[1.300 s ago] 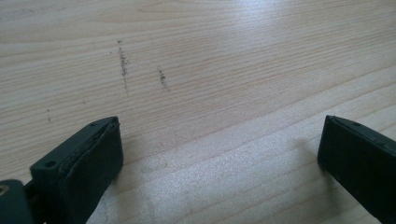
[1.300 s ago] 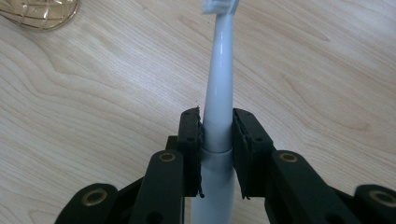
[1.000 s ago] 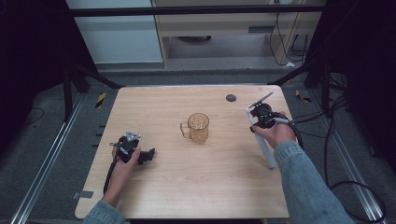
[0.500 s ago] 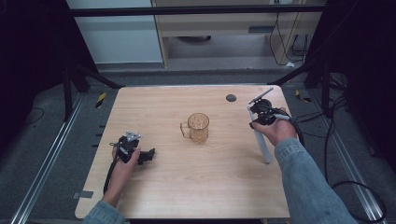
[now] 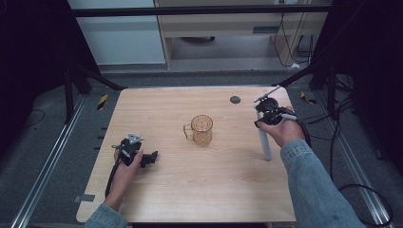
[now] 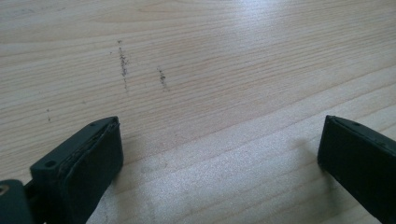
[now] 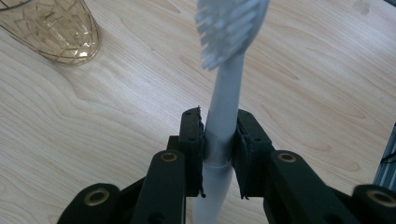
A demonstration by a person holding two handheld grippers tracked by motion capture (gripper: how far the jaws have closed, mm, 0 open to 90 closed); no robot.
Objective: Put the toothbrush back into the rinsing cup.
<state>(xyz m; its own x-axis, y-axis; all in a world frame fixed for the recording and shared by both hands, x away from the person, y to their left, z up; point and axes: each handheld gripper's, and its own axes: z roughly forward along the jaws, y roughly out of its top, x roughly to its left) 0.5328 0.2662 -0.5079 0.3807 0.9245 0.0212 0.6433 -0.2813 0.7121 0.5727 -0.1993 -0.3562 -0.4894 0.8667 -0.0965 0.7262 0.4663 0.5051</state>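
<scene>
An amber faceted glass mug [image 5: 202, 129] stands upright mid-table, its handle toward the left; its side also appears in the right gripper view as the mug [image 7: 56, 32] at top left. My right gripper [image 5: 260, 116] is at the table's right side, shut on a pale grey toothbrush [image 5: 264, 142] whose handle slants down to the tabletop. In the right gripper view the right gripper [image 7: 219, 135] clamps the toothbrush [image 7: 223, 107] at its neck, bristles beyond the jaws. My left gripper [image 5: 151, 158] rests on the table's left side; in its own view the left gripper [image 6: 219, 154] is wide open over bare wood.
A small dark round disc [image 5: 235, 99] lies near the table's far edge, between mug and right gripper. The wooden table [image 5: 199, 190] has open surface in front of the mug. Cables [image 5: 332, 118] trail off the right edge; metal rails run along both sides.
The right hand has shifted slightly toward the far edge and the toothbrush handle stands a little more upright. The left gripper and the mug have not moved.
</scene>
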